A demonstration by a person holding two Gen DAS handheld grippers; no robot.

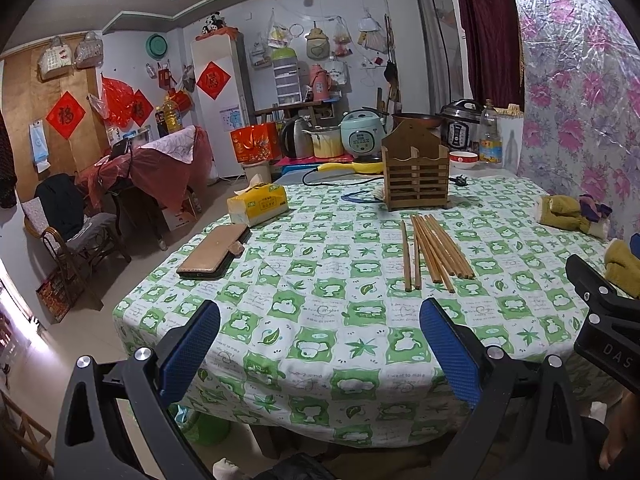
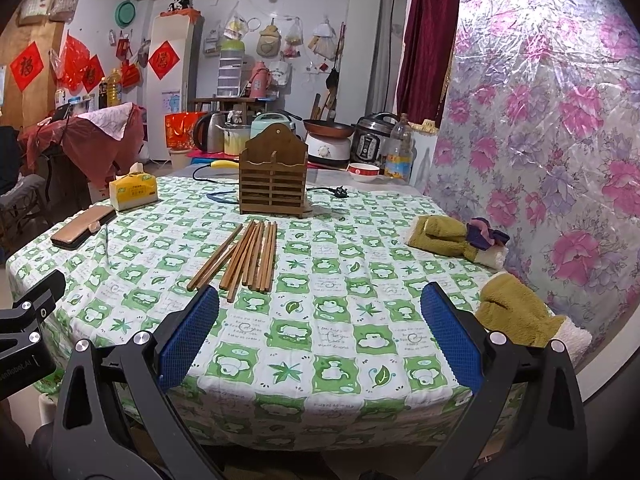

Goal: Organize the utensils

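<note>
Left gripper (image 1: 320, 344): foreground, bottom of the left wrist view; jaws spread wide, nothing between them, poised over the near table edge.
Right gripper (image 2: 320, 336): bottom of the right wrist view; jaws likewise wide and empty, its left pad (image 2: 188, 332) low in the frame just short of the nearest stick ends.
Tablecloth (image 1: 320, 360): green-and-white check, loose, with a visible crease at centre-left. Risk, in my judgement: a finger dragging along it could bunch the cloth and shift the sticks.
Chopsticks (image 2: 248, 256): centre of the right wrist view, mid-table; a flat bundle of brown wooden sticks, fanned, several overlapping, one or two lying apart on the left. Slender and smooth-looking.
Risk at pickup: a wide pad closing on the heap may take an uneven number, or roll sticks off sideways. Crossed sticks could lever one another out of the grip.
Wooden holder (image 2: 273, 174): upper centre, beyond the bundle and clear of it; slatted front, two compartments, upright, apparently empty.
Risk at insertion: the holder looks light. A tilted stick striking its rim could tip or push it towards the cord (image 2: 328, 191) behind.
Phone case (image 1: 214, 250): left of frame, well apart; no hazard noted.
</note>
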